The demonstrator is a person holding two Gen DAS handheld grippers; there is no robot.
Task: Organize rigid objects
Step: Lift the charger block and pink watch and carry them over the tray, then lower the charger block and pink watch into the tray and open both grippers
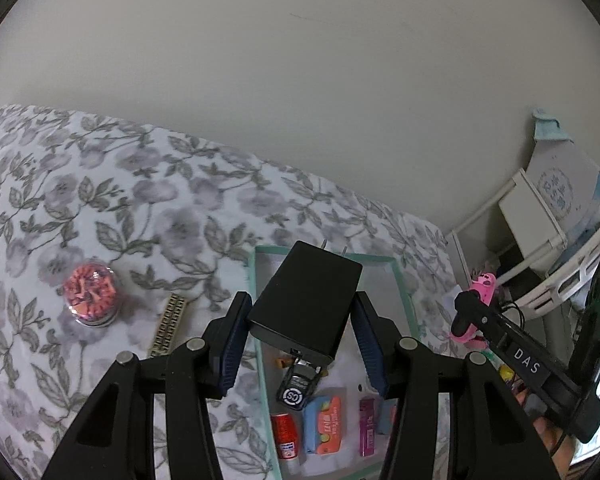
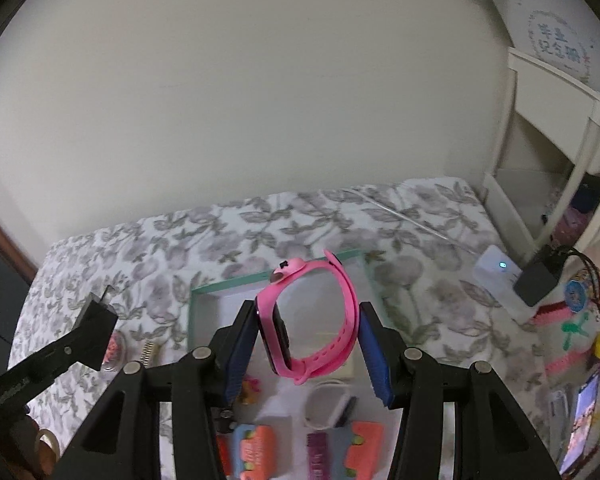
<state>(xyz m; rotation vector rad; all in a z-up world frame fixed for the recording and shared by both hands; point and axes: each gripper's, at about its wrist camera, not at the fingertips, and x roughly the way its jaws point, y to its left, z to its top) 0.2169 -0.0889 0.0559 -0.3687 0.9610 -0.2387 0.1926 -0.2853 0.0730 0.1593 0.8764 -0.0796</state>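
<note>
My left gripper (image 1: 302, 308) is shut on a black power adapter (image 1: 306, 300), held tilted with its prongs pointing away, above a teal-rimmed tray (image 1: 402, 284) on the flowered bedspread. My right gripper (image 2: 306, 312) is shut on a pink wristwatch (image 2: 346, 292); its blue pads press the watch body and the strap loop, over the same tray (image 2: 228, 286). Small toys lie in the tray: a red can (image 1: 286, 432), blue-and-orange pieces (image 1: 324, 424), a magenta item (image 1: 367, 426). Each gripper shows at the edge of the other's view, the right gripper (image 1: 470, 312) and the left gripper (image 2: 96, 320).
A round jar of red bits (image 1: 90, 294) and a beige toothed strip (image 1: 168, 326) lie left of the tray. A white shelf unit (image 2: 548, 128) stands at the right. A white device with a lit dot (image 2: 496, 272), a black charger (image 2: 538, 280) and bright clutter sit right of the tray.
</note>
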